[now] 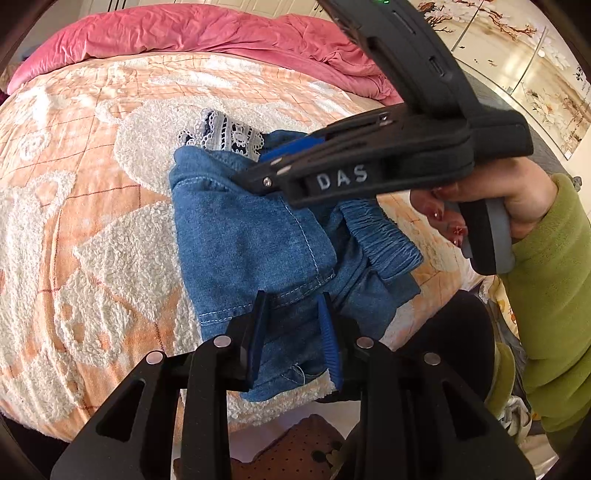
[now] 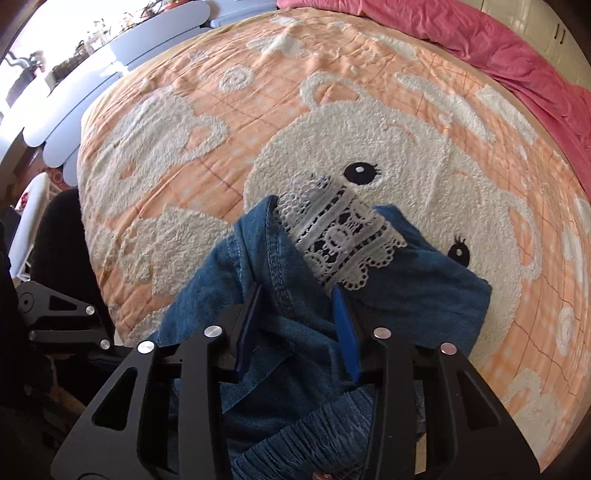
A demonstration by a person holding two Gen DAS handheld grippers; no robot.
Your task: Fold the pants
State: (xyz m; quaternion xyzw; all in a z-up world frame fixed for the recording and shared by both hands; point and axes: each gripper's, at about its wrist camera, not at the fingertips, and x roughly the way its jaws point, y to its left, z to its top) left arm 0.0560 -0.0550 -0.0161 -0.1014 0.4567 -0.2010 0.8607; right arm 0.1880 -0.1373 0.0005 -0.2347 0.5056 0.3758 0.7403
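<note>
Blue denim pants point(image 1: 251, 240) lie bunched near the front edge of the bed, with a white lace cuff point(image 1: 225, 134) at their far end and the gathered elastic waistband point(image 1: 384, 240) to the right. My left gripper point(image 1: 293, 325) is shut on a denim fold at the near edge. My right gripper point(image 1: 258, 168) reaches in from the right, held by a hand point(image 1: 517, 206), and pinches denim just below the lace. In the right wrist view that gripper point(image 2: 299, 321) has a denim fold point(image 2: 291, 295) between its blue pads, with the lace cuff point(image 2: 343, 236) just beyond. The left gripper's black frame point(image 2: 62, 321) shows at the left.
An orange blanket with white fleece bear shapes point(image 1: 92, 184) covers the bed. A crumpled pink duvet point(image 1: 207, 33) lies along its far side. The bed's front edge is right under my left gripper, with a brown dotted item point(image 1: 295, 450) below. A green sleeve point(image 1: 546, 277) is at the right.
</note>
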